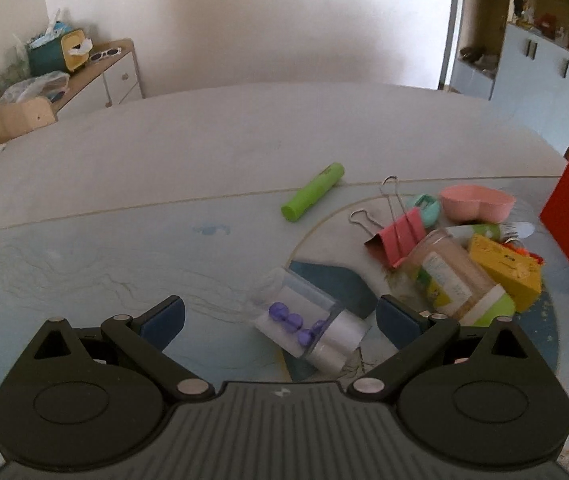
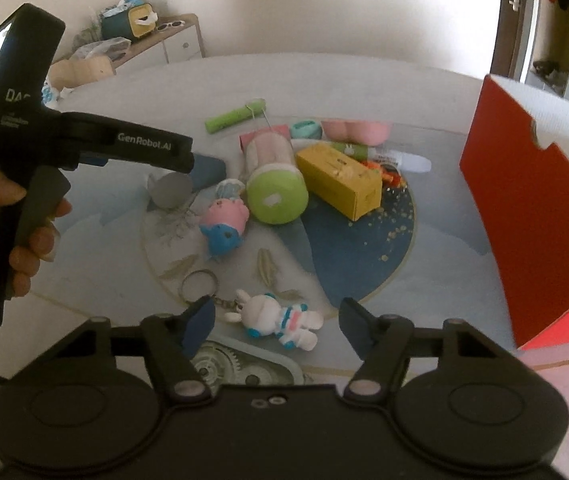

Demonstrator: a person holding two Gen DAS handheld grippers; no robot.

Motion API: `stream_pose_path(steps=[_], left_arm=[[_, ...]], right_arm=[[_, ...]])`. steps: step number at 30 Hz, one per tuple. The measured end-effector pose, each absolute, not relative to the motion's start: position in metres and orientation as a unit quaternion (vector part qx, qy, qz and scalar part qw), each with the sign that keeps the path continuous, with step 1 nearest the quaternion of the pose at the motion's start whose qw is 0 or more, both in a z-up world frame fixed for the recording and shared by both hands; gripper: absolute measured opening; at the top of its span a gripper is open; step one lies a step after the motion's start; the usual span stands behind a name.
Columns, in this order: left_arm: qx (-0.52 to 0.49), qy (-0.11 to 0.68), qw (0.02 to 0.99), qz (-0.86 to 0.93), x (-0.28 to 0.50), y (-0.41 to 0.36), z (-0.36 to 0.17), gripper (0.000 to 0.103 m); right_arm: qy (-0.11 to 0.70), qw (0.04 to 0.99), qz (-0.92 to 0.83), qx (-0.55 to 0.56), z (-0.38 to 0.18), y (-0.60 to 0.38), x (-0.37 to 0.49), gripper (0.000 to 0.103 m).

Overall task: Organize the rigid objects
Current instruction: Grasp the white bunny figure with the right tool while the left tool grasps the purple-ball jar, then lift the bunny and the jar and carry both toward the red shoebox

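The small things lie heaped in the middle of the table [image 2: 464,240], on its round printed patch, with a red box [image 2: 532,216] standing open-sided at the right, probably the place meant to take them. The pile is tight: a jar [image 2: 272,184] with a green lid lies on its side against a yellow carton [image 2: 340,180], a pink clip [image 1: 402,232] leans on the jar's far end, and a pink dish [image 1: 476,200] and a teal thing sit behind. A green marker [image 1: 312,198] lies apart, farther out.

The left gripper [image 1: 280,316] hangs over a clear tube [image 1: 308,328] of purple beads that lies on its side at the near-left edge of the pile. Its jaws are spread wide, one pad on each side of the tube and neither touching it, so it is lined up for a grasp across the tube's width but has nothing yet. A hand [image 2: 24,220] holds its handle at the left of the right wrist view.

The right gripper [image 2: 278,324] points down at a white bunny keychain [image 2: 276,320], which lies flat and alone at the near edge of the patch, its ring [image 2: 200,284] toward the left. The jaws stand partly open with the bunny between them, pads clear of it; nothing is gripped. Taking the loose outliers first looks sensible, since the heap would shift if pulled from the middle.
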State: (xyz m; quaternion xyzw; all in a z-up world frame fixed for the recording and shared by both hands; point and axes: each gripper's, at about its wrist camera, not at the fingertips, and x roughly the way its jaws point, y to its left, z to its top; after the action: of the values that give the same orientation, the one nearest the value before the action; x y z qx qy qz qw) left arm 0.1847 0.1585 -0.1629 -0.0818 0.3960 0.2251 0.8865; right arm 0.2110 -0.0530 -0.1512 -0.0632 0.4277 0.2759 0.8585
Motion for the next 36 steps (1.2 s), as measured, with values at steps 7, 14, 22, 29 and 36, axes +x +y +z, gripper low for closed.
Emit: stream_pose_path(steps=[7, 14, 22, 29, 36], left_arm=[[-0.111, 0.405, 0.877, 0.235, 0.193, 0.168, -0.172, 0.102], [-0.141, 0.41, 0.867, 0.245, 0.199, 0.177, -0.174, 0.096], [-0.147, 0.409, 0.868, 0.24, 0.199, 0.178, -0.173, 0.069], [-0.142, 0.404, 0.871, 0.242, 0.195, 0.181, -0.17, 0.059], [-0.131, 0.394, 0.879, 0.234, 0.182, 0.179, -0.162, 0.058]], right_arm=[[0.454, 0.848, 0.27, -0.045, -0.161, -0.051, 0.219, 0.061], [0.459, 0.847, 0.264, -0.04, -0.159, -0.048, 0.219, 0.056], [0.451, 0.854, 0.258, -0.034, -0.158, -0.051, 0.219, 0.045], [0.448, 0.855, 0.259, -0.027, -0.158, -0.056, 0.218, 0.045], [0.427, 0.868, 0.252, -0.02, -0.143, -0.064, 0.216, 0.045]])
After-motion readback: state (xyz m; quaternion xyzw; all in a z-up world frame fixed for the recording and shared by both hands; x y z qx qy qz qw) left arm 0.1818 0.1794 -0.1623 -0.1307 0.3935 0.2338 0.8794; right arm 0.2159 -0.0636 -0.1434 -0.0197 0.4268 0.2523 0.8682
